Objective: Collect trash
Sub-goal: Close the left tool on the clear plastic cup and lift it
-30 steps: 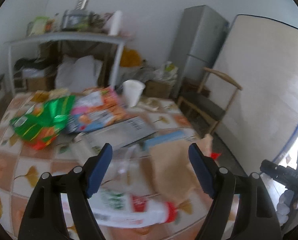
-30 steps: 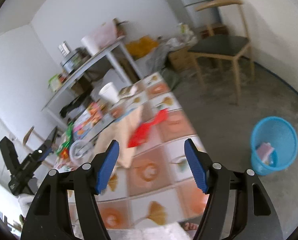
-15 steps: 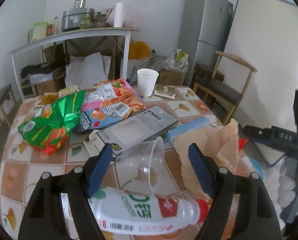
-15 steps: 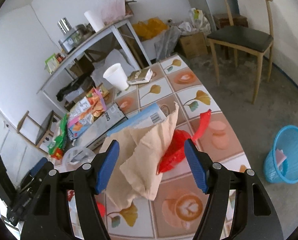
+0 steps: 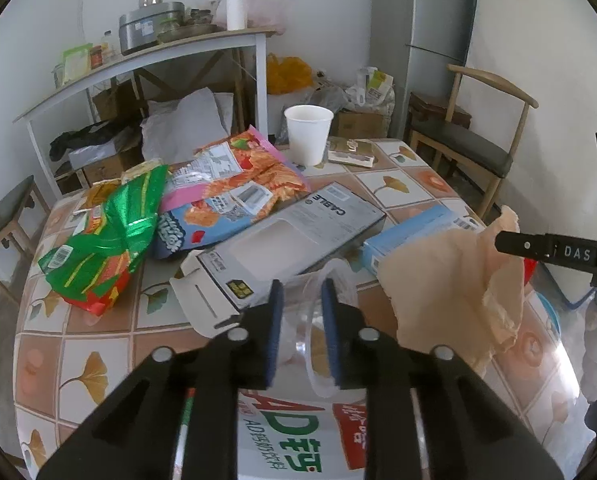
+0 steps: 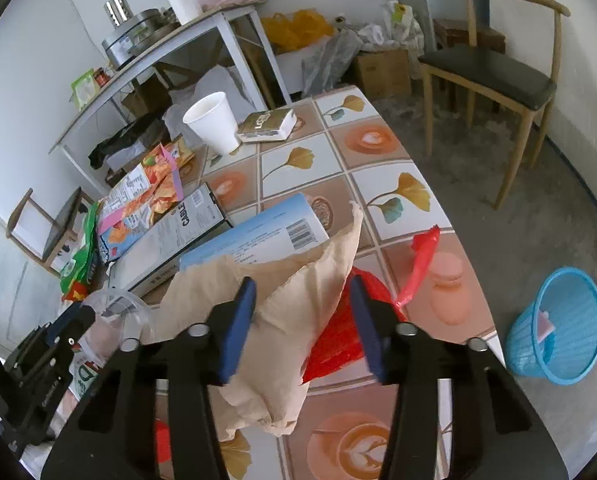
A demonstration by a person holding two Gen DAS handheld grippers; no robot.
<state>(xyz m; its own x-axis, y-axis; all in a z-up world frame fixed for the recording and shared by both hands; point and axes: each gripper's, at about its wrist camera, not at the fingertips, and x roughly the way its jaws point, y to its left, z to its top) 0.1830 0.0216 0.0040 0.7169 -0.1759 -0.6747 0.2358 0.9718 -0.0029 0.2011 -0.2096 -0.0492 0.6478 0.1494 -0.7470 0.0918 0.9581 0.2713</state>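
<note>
A clear plastic cup lies on its side on the tiled table. My left gripper is closing, and its blue pads squeeze the cup's wall. A crumpled beige paper bag stands between the fingers of my right gripper. Those jaws are closing too: the left pad is at the paper, while the right pad shows a gap, with a red plastic bag behind it. In the left wrist view the paper bag rises at the right, and a white bottle with a green and red label lies under my fingers.
Across the table lie a grey cable box, a light blue box, green and orange snack bags and a white paper cup. A blue mesh bin stands on the floor at the right, past a wooden chair.
The left jaws went from wide apart to narrow around the clear cup. The right gripper came in over the beige paper bag and its jaws drew closer.
</note>
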